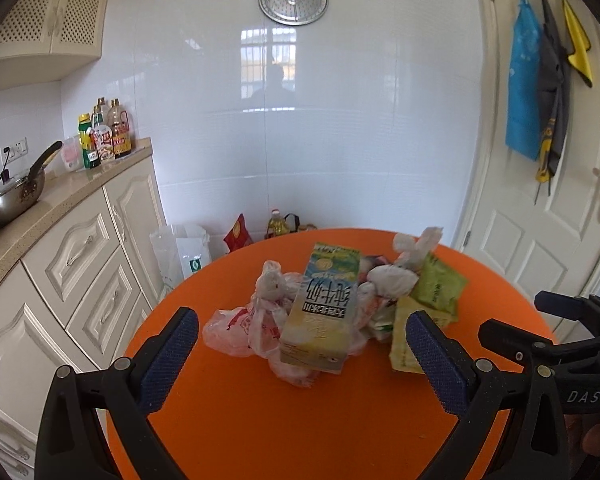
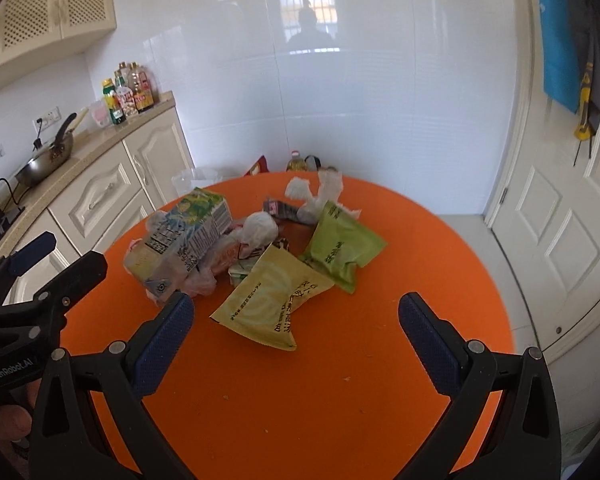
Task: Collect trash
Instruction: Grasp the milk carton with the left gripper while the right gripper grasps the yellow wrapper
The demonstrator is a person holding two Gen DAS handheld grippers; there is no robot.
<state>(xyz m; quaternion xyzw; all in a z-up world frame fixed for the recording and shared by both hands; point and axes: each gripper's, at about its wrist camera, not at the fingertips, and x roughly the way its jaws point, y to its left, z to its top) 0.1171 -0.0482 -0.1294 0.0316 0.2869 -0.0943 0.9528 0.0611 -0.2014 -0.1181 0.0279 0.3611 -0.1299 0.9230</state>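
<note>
Both the left gripper (image 1: 302,350) and right gripper (image 2: 296,338) are held spread and empty. The milk carton (image 1: 320,308), propped on bags (image 1: 240,326) mid-table (image 2: 420,240), could be toppled.

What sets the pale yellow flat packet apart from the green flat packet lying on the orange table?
The pale yellow flat packet lies nearer the grippers; the green flat packet lies farther back. The yellow one is spread open and flat toward the camera, while the green one looks more crumpled, its corner tucked behind the yellow. The yellow one also looks larger in this view. Both are soft printed wrappers with dark lettering, resting on the orange round table.
</note>
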